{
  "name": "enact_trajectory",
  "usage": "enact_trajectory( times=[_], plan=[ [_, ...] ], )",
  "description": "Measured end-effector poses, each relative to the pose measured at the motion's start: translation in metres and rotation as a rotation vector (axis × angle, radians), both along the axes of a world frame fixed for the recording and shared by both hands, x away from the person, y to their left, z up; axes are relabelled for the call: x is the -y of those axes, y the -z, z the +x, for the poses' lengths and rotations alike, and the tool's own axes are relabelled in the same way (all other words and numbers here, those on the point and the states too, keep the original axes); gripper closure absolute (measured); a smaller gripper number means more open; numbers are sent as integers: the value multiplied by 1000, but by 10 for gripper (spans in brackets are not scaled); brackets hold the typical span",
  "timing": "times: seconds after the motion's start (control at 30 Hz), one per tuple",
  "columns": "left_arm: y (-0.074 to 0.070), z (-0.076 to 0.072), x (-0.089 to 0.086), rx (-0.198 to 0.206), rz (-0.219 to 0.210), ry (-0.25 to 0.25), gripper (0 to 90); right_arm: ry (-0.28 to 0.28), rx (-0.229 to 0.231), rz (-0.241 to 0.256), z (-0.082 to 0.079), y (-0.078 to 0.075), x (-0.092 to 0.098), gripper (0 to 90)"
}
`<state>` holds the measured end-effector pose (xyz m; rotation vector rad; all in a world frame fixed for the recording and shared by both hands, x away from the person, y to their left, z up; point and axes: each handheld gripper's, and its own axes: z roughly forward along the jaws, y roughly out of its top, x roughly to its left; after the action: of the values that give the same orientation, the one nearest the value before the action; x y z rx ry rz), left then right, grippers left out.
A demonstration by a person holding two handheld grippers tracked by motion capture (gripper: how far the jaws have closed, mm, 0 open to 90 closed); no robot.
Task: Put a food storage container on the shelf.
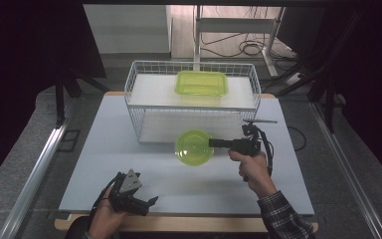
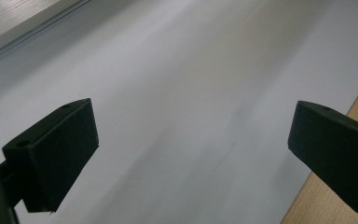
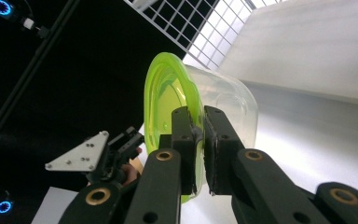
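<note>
The right gripper (image 1: pixel 213 143) is clamped on the rim of a round green tub (image 1: pixel 194 146); in the right gripper view its jaws pinch the green lid edge and the clear wall (image 3: pixel 228 107) between them. No label or writing can be read on the tub, and I cannot tell whether anything is in it. In the high view the tub is above the table (image 1: pixel 129 164), just in front of the wire basket (image 1: pixel 132 84). Inside the basket, on its upper white shelf (image 1: pixel 149 92), lies a rectangular green box (image 1: pixel 201 82), lid on, contents hidden, no print legible. The left gripper (image 1: pixel 151 201) is near the table's front edge, well apart from the tub, its jaws spread wide with only bare tabletop between them.
</note>
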<state>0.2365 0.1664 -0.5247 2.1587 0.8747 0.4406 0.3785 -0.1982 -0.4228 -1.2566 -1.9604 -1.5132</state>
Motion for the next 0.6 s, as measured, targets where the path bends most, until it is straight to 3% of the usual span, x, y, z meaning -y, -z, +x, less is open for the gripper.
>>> enact_trajectory(
  times=[0.6],
  plan=[
    [-1, 1, -3, 10, -18, -12, 7, 19, 58, 33, 8, -44, 5, 835]
  ],
)
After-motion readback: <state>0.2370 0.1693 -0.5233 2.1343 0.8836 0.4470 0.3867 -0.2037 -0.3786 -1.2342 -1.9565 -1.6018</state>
